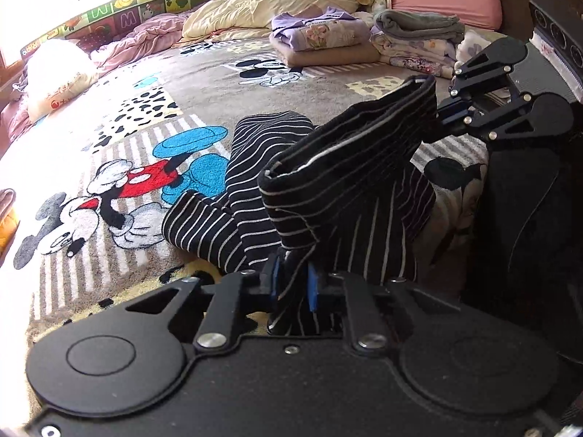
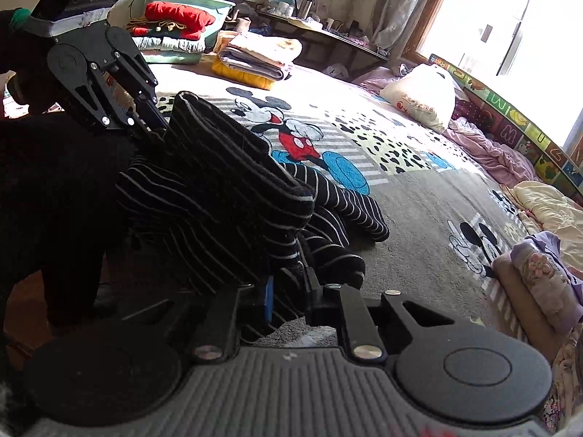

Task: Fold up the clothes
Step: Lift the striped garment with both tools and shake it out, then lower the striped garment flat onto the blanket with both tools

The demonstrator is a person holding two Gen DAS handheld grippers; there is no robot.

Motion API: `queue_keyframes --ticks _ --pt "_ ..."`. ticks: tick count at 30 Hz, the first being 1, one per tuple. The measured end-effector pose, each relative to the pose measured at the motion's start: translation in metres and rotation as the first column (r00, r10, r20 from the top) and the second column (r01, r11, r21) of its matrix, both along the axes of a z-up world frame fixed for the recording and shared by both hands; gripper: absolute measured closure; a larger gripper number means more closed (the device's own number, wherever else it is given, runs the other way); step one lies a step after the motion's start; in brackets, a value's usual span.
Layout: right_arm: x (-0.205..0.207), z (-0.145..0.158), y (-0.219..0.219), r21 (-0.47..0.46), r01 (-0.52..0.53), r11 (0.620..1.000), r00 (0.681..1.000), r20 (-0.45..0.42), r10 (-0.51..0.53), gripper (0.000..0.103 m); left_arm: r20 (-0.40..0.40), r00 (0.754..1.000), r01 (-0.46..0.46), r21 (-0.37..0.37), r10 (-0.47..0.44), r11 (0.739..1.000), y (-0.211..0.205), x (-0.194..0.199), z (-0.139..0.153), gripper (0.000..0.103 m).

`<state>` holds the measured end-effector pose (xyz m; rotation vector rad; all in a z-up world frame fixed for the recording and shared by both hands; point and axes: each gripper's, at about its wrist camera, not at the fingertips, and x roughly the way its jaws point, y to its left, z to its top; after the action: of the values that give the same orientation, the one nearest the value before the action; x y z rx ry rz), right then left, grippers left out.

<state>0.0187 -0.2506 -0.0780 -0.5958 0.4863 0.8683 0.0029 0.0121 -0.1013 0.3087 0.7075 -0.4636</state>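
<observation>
A black striped garment (image 1: 339, 167) is held up over the bed (image 1: 204, 83) between both grippers. From left to right: the left gripper (image 1: 293, 286) is seen clamped on one end of the lifted edge, cloth pinched between its blue pads; the doubled band of fabric is stretched rightward and away from it, along its long axis, to the right gripper (image 1: 442, 116), whose fingers are closed into the far end. In the right wrist view, cloth is likewise seen between the right gripper's fingers (image 2: 288, 291), though the pinch there is shadowed and probably holds only a thin fold.

The rest of the garment, sleeves or legs, is left trailing on the blanket (image 2: 419, 196) below and ahead of the held edge. Neither gripper is nearer; the edge is shared.

Open blanket is offered ahead of the garment. Folded stacks (image 1: 328, 40) are set at the far right, well apart, and a white bag (image 1: 60, 73) at the far left.
</observation>
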Motion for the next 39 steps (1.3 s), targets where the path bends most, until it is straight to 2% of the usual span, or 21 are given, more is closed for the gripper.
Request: queue_keyframes --ticks 2,5,8,10,13,14,19,20,22,27,31,32,36,37,39 --pt "-0.001 0.005 -0.002 0.027 0.036 0.999 0.999 0.035 -0.037 0.095 0.072 0.997 0.006 0.001 -0.006 1.000 -0.002 0.000 0.017 0.097" --pt "0.003 0.023 -0.009 0.094 0.100 0.991 0.990 0.086 -0.108 0.095 0.200 0.980 -0.005 -0.007 0.006 1.000 -0.004 0.006 0.056 0.098" --pt "0.014 0.051 -0.020 0.198 0.147 0.969 0.978 0.115 -0.172 0.095 0.339 0.940 -0.013 -0.036 0.024 0.999 -0.006 0.014 0.108 0.098" --pt "0.019 0.074 -0.025 0.264 0.170 0.949 0.962 0.163 -0.217 0.095 0.438 0.899 -0.008 -0.049 0.029 0.999 -0.011 0.015 0.147 0.098" --pt "0.022 0.110 -0.039 0.381 0.192 0.905 0.929 0.226 -0.292 0.095 0.545 0.838 0.020 -0.060 0.016 0.998 -0.021 0.011 0.196 0.098" --pt "0.022 0.123 -0.043 0.420 0.196 0.886 0.916 0.243 -0.318 0.095 0.566 0.825 0.038 -0.062 0.004 0.997 -0.027 0.009 0.208 0.098" --pt "0.018 0.168 -0.071 0.562 0.210 0.800 0.826 0.337 -0.452 0.095 0.635 0.770 0.130 -0.065 -0.059 0.989 -0.059 0.000 0.256 0.098" --pt "0.020 0.172 -0.078 0.578 0.217 0.787 0.809 0.344 -0.476 0.095 0.636 0.768 0.153 -0.069 -0.074 0.986 -0.068 -0.002 0.260 0.098" --pt "0.027 0.172 -0.091 0.594 0.246 0.766 0.783 0.344 -0.518 0.095 0.630 0.770 0.202 -0.081 -0.107 0.976 -0.086 -0.003 0.265 0.099" --pt "0.045 0.173 -0.125 0.633 0.314 0.707 0.711 0.337 -0.617 0.095 0.584 0.795 0.299 -0.143 -0.163 0.944 -0.124 0.003 0.255 0.099" --pt "0.060 0.173 -0.152 0.664 0.362 0.654 0.646 0.328 -0.690 0.095 0.487 0.856 0.334 -0.261 -0.176 0.906 -0.135 0.022 0.231 0.099" --pt "0.066 0.171 -0.154 0.662 0.370 0.652 0.634 0.333 -0.698 0.095 0.458 0.872 0.334 -0.295 -0.174 0.895 -0.135 0.027 0.225 0.099" --pt "0.098 0.160 -0.140 0.601 0.387 0.699 0.620 0.391 -0.680 0.095 0.365 0.922 0.280 -0.391 -0.131 0.877 -0.128 0.050 0.197 0.099" --pt "0.107 0.157 -0.135 0.585 0.389 0.711 0.620 0.405 -0.672 0.095 0.332 0.939 0.237 -0.430 -0.092 0.871 -0.122 0.058 0.190 0.099" --pt "0.138 0.149 -0.108 0.540 0.373 0.754 0.643 0.436 -0.630 0.095 0.254 0.967 0.128 -0.515 0.009 0.848 -0.105 0.075 0.174 0.099"
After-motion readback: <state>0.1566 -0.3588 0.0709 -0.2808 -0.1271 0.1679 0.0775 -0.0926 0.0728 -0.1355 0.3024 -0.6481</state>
